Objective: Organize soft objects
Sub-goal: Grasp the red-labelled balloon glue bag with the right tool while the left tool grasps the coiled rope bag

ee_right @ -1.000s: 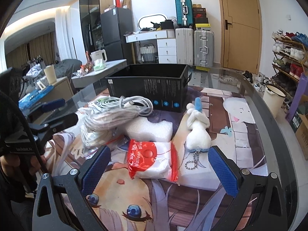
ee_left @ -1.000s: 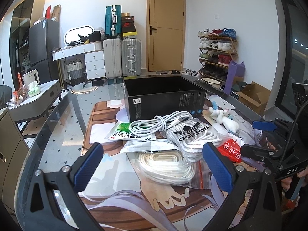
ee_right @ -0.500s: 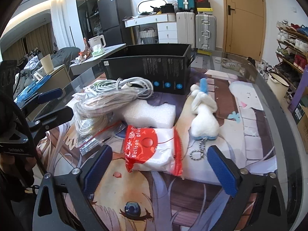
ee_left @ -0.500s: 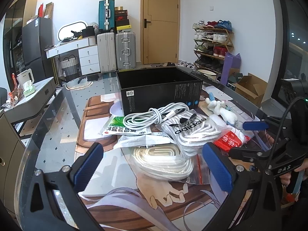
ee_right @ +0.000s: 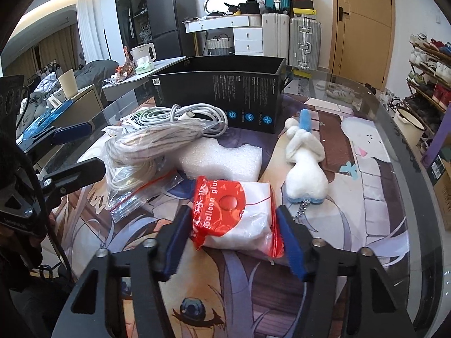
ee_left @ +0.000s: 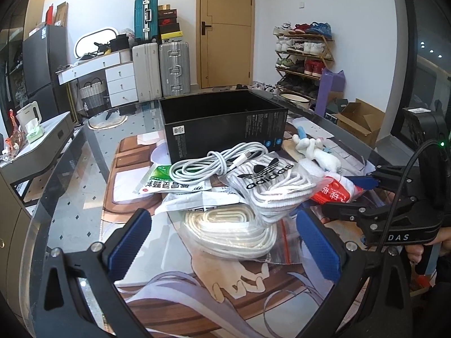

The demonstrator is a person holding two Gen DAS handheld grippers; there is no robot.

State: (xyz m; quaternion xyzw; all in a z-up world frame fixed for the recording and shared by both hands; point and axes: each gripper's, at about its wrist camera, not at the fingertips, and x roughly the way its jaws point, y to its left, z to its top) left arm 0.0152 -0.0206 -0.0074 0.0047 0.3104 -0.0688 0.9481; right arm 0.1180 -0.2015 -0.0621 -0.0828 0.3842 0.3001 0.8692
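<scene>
The balloon glue pack (ee_right: 235, 217) is a soft, puffy plastic bag, red on one side and white on the other, with crinkly edges. It lies on the picture mat (ee_right: 352, 214) that covers the glass table (ee_right: 400, 146). The right gripper (ee_right: 234, 239) has blue bumpy pads (ee_right: 291, 242) on black arms. Its jaws are closing, and the pack sits right between them. The pads touch both ends of the bag.

Just behind the pack is a bumpy white foam block (ee_right: 222, 159). Beside it lies a fluffy white plush toy (ee_right: 305, 166) with a blue tip and a small metal chain. To the left is a clear zip bag full of pale rope (ee_right: 146, 146). A smooth white cable (ee_right: 186, 115) is coiled in loops near the big black box (ee_right: 222, 90), which is open on top.

The left gripper (ee_left: 222, 239) is open wide, with nothing in it. It hangs over a flat bag of thick white cord (ee_left: 234, 228). Behind that cord sits a bag of white laces (ee_left: 270, 186) with black letters.
</scene>
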